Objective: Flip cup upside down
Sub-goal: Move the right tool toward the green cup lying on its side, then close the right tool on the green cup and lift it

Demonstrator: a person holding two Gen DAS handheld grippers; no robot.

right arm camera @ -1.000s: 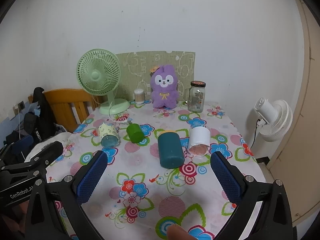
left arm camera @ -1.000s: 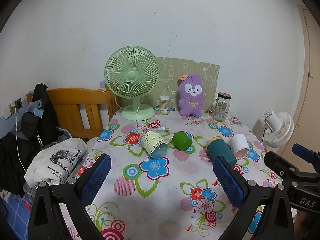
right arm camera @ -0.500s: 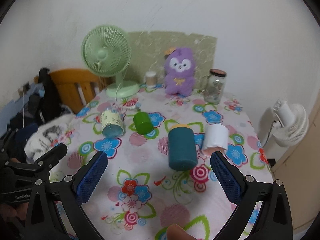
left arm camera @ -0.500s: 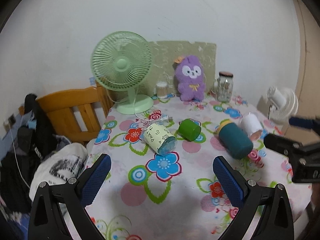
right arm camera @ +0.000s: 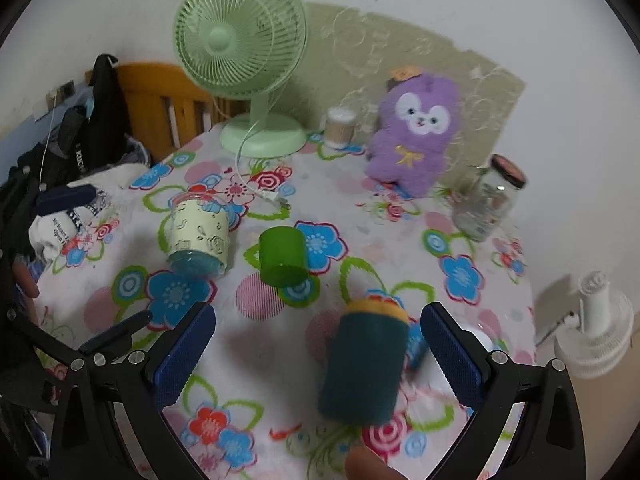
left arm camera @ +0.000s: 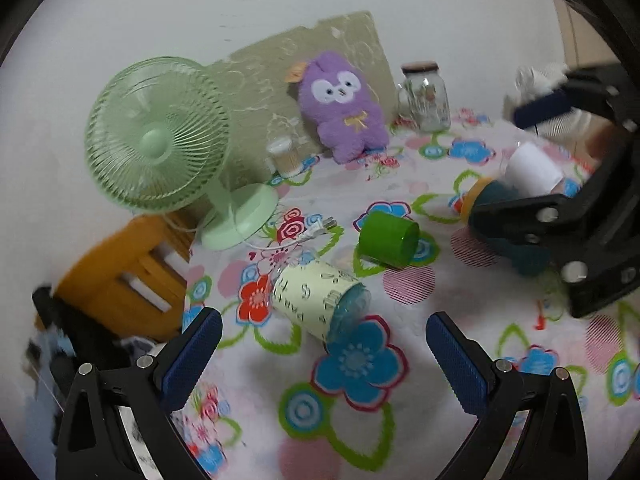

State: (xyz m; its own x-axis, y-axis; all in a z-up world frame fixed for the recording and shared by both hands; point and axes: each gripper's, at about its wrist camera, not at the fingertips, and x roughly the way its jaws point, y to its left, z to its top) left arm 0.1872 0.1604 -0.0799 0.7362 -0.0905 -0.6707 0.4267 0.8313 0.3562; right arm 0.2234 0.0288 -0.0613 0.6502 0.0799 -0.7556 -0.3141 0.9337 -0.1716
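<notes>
Several cups lie on their sides on the floral tablecloth (left arm camera: 400,420). A cream patterned cup with a blue end (left arm camera: 320,304) lies just ahead of my open, empty left gripper (left arm camera: 320,364); it also shows in the right wrist view (right arm camera: 198,240). A green cup (left arm camera: 388,238) (right arm camera: 282,256) lies in the middle. A dark teal cup with a yellow rim (right arm camera: 366,364) lies between the fingers of my open right gripper (right arm camera: 318,360), untouched. A white cup (left arm camera: 530,168) lies beyond it, mostly hidden in the right wrist view.
A green desk fan (right arm camera: 244,52), its cord and plug (left arm camera: 316,230), a purple plush toy (right arm camera: 416,136), a small swab jar (right arm camera: 338,126) and a glass jar (right arm camera: 486,204) stand at the back. A wooden chair (right arm camera: 160,104) with clothes is left; a white fan (right arm camera: 596,332) right.
Both grippers have moved forward and down toward the table. The left now hovers close to the cream cup; the right has the teal cup between its open fingers. The cups have not moved.
</notes>
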